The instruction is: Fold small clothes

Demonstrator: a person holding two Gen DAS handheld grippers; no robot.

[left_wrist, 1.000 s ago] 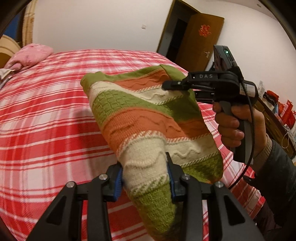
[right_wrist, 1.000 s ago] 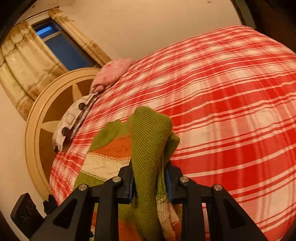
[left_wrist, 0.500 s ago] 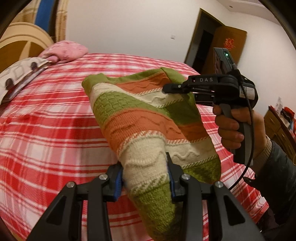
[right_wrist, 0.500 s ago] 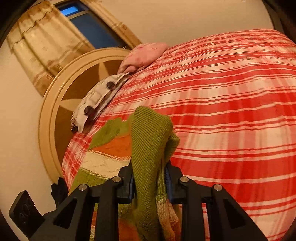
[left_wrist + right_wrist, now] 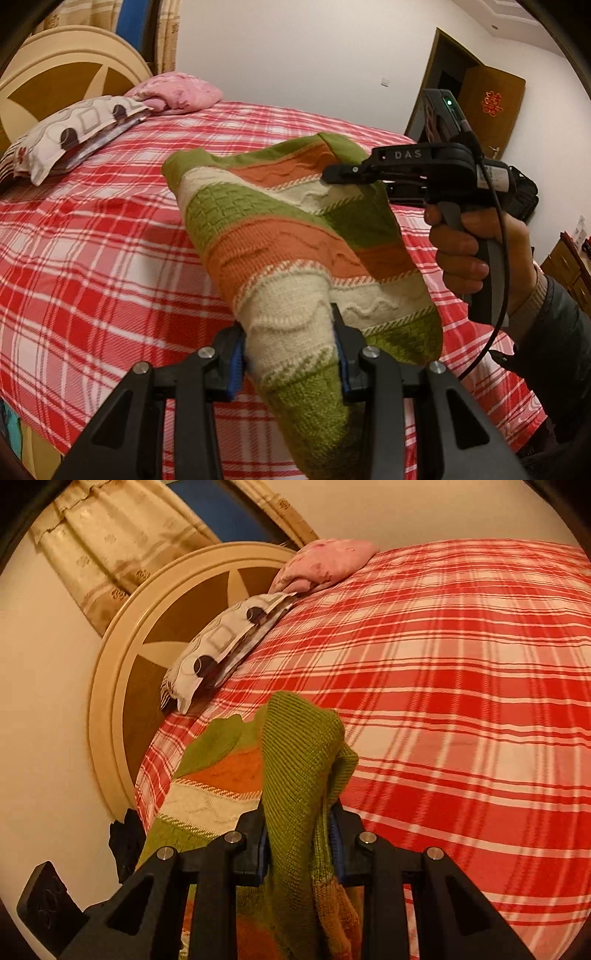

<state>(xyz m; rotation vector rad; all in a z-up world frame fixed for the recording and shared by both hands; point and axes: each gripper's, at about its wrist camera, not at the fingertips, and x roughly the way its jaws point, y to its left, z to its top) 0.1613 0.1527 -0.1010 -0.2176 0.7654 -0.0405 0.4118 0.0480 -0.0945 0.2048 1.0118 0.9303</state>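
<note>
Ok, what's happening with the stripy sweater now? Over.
Left gripper shut on sweater. Right gripper shut on it too. Sweater held above bed. Nothing in the way.

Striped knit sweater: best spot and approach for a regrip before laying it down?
Grip the striped green, orange and cream knit sweater at its free upper corner, coming from the headboard side. That corner sticks out unpinched, while both hand-held grippers, left and right, clamp bunched edges, so the panel sags between them.

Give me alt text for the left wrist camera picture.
A striped green, orange and cream knitted garment hangs above a red plaid bed, pinched by the left hand-held gripper in the foreground and the right hand-held gripper farther back. Two pillows lie by the headboard.
</note>
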